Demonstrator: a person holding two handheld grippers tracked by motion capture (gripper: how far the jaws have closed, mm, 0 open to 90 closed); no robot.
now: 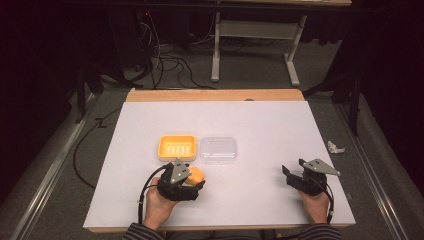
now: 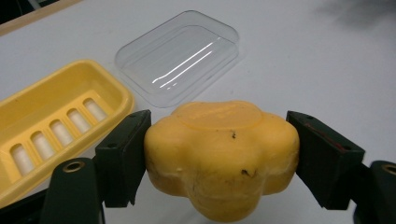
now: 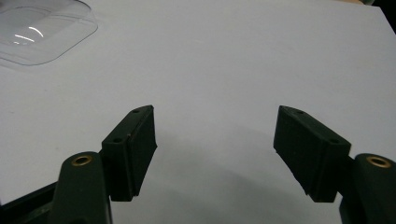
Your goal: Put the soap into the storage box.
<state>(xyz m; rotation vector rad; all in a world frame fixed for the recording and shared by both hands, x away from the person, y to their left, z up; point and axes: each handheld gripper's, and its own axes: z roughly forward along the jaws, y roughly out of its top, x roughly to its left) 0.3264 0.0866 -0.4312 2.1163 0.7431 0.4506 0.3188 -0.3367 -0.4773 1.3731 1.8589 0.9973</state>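
Note:
A lumpy yellow soap bar (image 2: 222,156) sits between the jaws of my left gripper (image 2: 219,154), which is shut on it; in the high view the soap (image 1: 197,175) is at the front left of the table, held by the left gripper (image 1: 192,179). Just beyond it lies a yellow soap dish (image 1: 176,146) with drain slots, also in the left gripper view (image 2: 56,126). A clear plastic lid (image 1: 218,149) lies beside the dish on its right (image 2: 180,56). My right gripper (image 1: 290,176) rests at the front right, open and empty (image 3: 215,149).
The white table (image 1: 250,120) has a wooden far edge. A crumpled white scrap (image 1: 335,147) lies on the floor off the table's right side. Cables and a table frame stand beyond the far edge. A corner of the clear lid (image 3: 42,32) lies at the right gripper view's upper left.

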